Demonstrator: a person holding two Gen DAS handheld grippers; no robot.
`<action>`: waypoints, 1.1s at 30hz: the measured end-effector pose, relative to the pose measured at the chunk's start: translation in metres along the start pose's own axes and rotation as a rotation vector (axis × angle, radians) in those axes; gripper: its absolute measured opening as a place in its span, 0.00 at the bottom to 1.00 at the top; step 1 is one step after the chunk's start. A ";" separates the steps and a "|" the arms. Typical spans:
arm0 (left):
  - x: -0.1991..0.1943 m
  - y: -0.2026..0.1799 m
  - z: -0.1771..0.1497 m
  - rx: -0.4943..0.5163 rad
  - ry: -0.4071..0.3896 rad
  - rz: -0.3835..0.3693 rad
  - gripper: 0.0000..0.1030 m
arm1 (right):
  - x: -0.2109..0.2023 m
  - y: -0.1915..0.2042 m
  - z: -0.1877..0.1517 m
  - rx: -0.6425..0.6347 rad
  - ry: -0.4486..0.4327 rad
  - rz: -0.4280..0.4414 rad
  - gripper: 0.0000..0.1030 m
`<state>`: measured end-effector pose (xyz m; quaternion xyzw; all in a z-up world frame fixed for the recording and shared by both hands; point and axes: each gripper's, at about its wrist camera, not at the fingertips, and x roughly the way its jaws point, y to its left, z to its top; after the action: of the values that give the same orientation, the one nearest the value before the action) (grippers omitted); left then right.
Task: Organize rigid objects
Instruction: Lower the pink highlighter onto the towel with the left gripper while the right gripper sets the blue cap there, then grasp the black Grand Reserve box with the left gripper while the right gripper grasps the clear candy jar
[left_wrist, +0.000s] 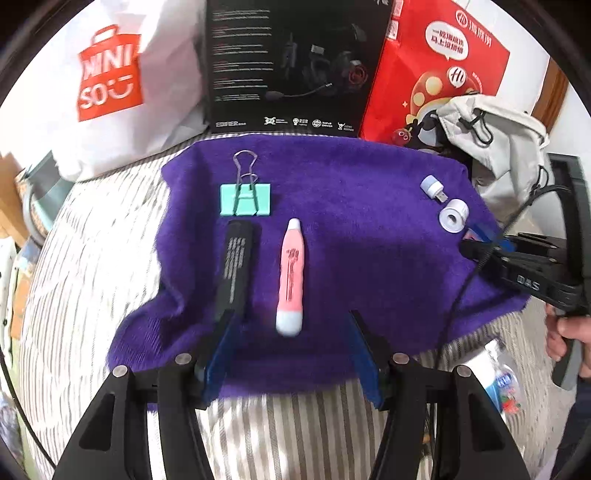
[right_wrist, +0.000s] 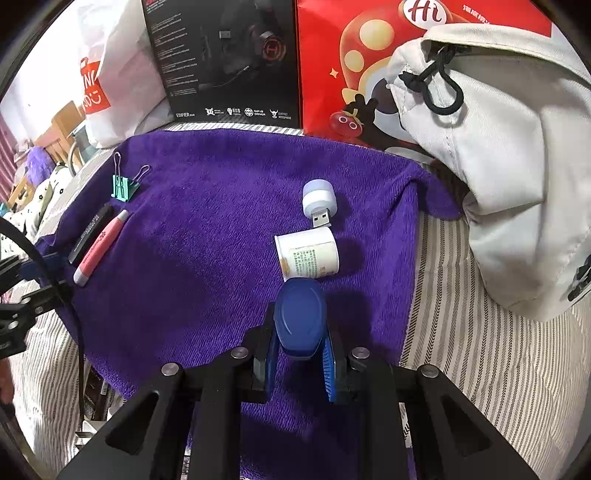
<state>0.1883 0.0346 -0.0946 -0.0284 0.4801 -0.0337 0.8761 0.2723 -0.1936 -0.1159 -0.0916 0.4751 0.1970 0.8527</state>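
From the left wrist view, my left tongs (left_wrist: 291, 339) stood spread wide and held nothing, low over the near edge of the purple towel (left_wrist: 351, 258). Between their tips lay the pink pen (left_wrist: 291, 277), pointing away from me, with the black bar (left_wrist: 236, 266) just beside it on the left and the green binder clip (left_wrist: 245, 199) beyond that bar. Far right on the towel sat the small USB light (left_wrist: 434, 188) and the white jar (left_wrist: 453, 220).

From the right wrist view, my right tongs (right_wrist: 301, 354) were clamped on a blue cap (right_wrist: 300, 317), held just before the white jar, which lay on its side. The USB light lay just beyond the jar. A grey bag (right_wrist: 517, 166) slumped at the right
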 end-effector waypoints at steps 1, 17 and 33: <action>-0.006 0.001 -0.003 -0.011 -0.014 -0.005 0.56 | 0.000 0.000 0.000 -0.005 -0.001 -0.003 0.20; -0.038 0.002 -0.028 -0.036 -0.034 -0.008 0.59 | -0.012 0.013 -0.015 -0.039 0.063 -0.041 0.39; -0.026 -0.035 -0.059 0.013 0.027 -0.075 0.59 | -0.112 -0.003 -0.084 0.102 -0.041 0.001 0.45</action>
<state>0.1235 0.0009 -0.1020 -0.0403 0.4902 -0.0700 0.8678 0.1558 -0.2532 -0.0656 -0.0434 0.4671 0.1748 0.8656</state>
